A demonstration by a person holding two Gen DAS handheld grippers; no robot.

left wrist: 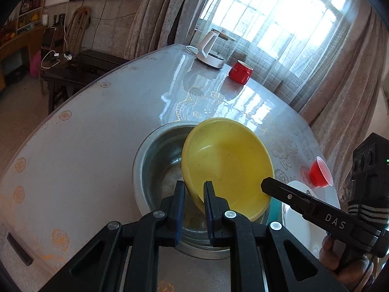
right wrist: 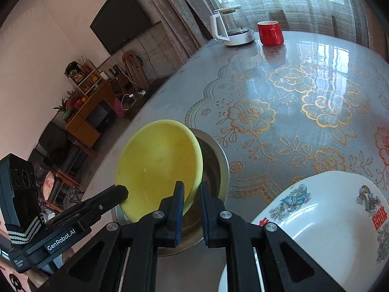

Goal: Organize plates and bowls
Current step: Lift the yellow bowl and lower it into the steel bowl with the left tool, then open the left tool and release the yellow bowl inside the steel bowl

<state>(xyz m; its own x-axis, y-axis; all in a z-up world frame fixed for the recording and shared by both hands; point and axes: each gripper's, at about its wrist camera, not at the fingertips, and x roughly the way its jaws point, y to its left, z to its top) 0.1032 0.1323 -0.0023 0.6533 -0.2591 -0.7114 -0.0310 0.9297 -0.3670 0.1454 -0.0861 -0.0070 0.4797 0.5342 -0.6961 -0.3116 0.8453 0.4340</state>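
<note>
Here you are tilting the yellow bowl (left wrist: pixel 228 165) on edge over the steel basin (left wrist: pixel 155 160), both the left gripper (left wrist: pixel 194 194) and right gripper (right wrist: pixel 190 194) pinching its rim from opposite sides.

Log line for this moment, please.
phase: nesting | left gripper: shut on yellow bowl rim | right gripper: shut on same rim | bowl: tilted over steel bowl | white bowl: beside
</note>
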